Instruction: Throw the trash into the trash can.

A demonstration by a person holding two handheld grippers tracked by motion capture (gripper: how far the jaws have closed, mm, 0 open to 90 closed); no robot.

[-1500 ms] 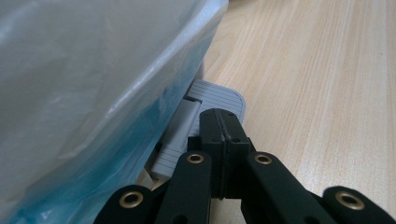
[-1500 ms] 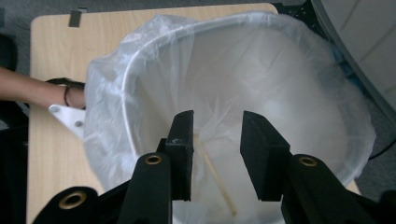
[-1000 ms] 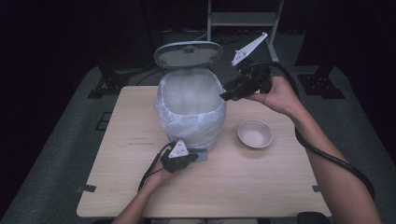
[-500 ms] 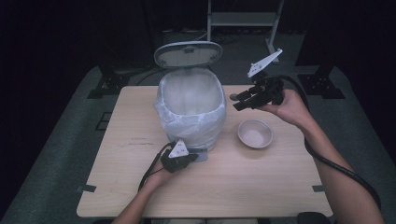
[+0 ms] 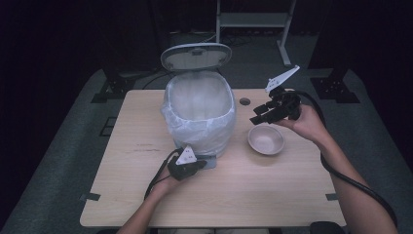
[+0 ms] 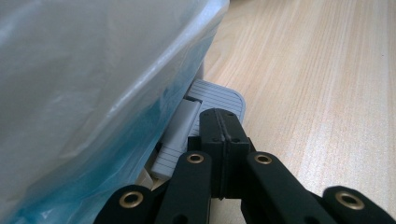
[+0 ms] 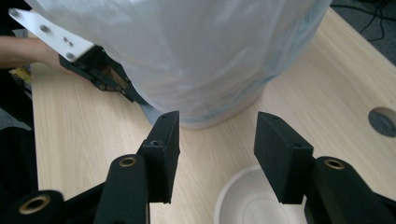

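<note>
Pale woodgrain table | oval bin w/ crinkly translucent liner, lid up, table center | left gripper jaws pressed together on ribbed grey pedal, hand low | right gripper jaws just been opening, nothing between, over round bowl

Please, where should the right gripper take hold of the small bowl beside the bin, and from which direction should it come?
Probably the rim. The bowl sits upright and open on the table, so its thin edge is the only graspable part. The right gripper, jaws open with nothing between them, could descend from above, one jaw inside, one outside, on the side away from the bin.
</note>
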